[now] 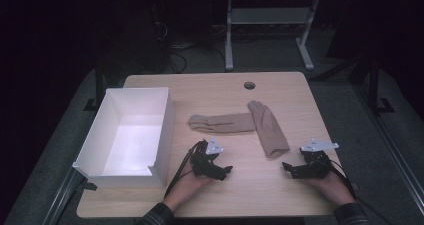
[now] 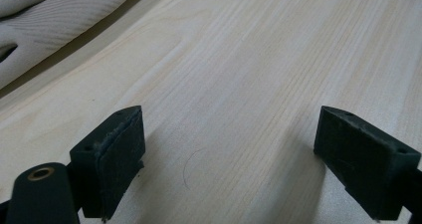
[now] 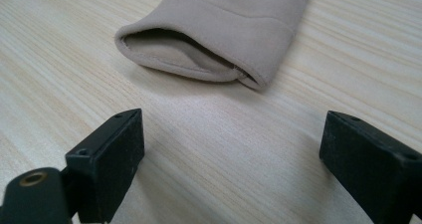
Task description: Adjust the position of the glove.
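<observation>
Two soft gloves lie on the wooden table (image 1: 300, 185), and they are both a light tan colour, like sand. One glove (image 1: 220, 122) lies flat and sideways in the middle of the table, with its fingers pointing toward the white box (image 1: 112, 174). The other glove (image 1: 269, 129) lies slanted, with its fingertips at the far end and its open cuff at the near end, closer to the person. The two gloves touch where the sideways one's cuff meets the slanted one, so together they make a bent shape. In the right gripper view, the slanted glove's cuff (image 3: 209, 50) shows up close: it gapes open a little like a small mouth, it has a neat folded edge, and the cloth looks smooth and thick. In the left gripper view, a bit of glove (image 2: 54, 20) shows in the top corner, with fine ribbed lines on it. The white box sits at the left side of the table, with a low notch in its near wall. The left gripper (image 1: 226, 171) rests low over the table, near the sideways glove, and its jaws are spread wide with bare wood between them. The right gripper (image 1: 286, 166) sits just beside the slanted glove's cuff, and its jaws are spread wide too, holding nothing.
</observation>
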A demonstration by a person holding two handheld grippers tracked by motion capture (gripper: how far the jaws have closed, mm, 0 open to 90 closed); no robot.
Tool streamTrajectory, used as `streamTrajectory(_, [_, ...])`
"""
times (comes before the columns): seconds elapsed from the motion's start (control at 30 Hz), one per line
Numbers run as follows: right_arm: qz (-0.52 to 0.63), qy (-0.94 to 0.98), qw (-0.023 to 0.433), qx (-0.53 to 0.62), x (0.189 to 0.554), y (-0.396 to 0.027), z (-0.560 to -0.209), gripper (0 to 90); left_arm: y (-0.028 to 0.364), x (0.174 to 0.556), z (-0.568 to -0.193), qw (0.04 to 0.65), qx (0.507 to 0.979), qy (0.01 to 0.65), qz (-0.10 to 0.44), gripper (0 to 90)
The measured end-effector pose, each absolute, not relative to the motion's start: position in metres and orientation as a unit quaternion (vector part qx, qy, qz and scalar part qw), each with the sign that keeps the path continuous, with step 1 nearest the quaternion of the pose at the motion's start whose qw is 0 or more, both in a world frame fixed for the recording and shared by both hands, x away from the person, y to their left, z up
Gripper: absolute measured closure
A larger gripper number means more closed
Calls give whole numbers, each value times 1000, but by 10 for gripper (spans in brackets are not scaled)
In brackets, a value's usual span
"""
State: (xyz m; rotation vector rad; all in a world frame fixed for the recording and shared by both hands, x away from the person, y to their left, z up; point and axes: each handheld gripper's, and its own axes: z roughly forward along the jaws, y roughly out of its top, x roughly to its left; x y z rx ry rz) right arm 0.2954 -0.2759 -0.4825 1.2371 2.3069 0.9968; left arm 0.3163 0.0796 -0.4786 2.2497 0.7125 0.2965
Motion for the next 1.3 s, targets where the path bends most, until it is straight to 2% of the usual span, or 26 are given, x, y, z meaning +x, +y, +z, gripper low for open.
streamTrajectory(0.23, [347,814,167,435,297,-274,-482,95,80,317,-479,372,878,278,116,121])
streamTrajectory(0.3, [340,820,158,433,297,-271,-479,141,80,316,-479,372,878,279,116,122])
streamTrajectory(0.37, [343,820,151,431,299,-270,-477,144,80,316,-479,372,878,279,116,121])
streamTrajectory(0.67, [358,816,153,427,309,-262,-466,267,79,316,-479,376,876,280,117,121])
streamTrajectory(0.9, [393,805,158,415,319,-259,-458,468,80,316,-479,374,876,281,118,121])
streamTrajectory(0.93, [393,805,158,415,319,-259,-458,468,80,316,-479,374,876,281,118,121])
streamTrajectory(0.97, [397,805,159,412,324,-259,-456,536,80,316,-479,374,876,281,118,121])
streamTrajectory(1.3, [399,803,151,416,347,-253,-456,831,80,316,-479,375,876,279,117,121])
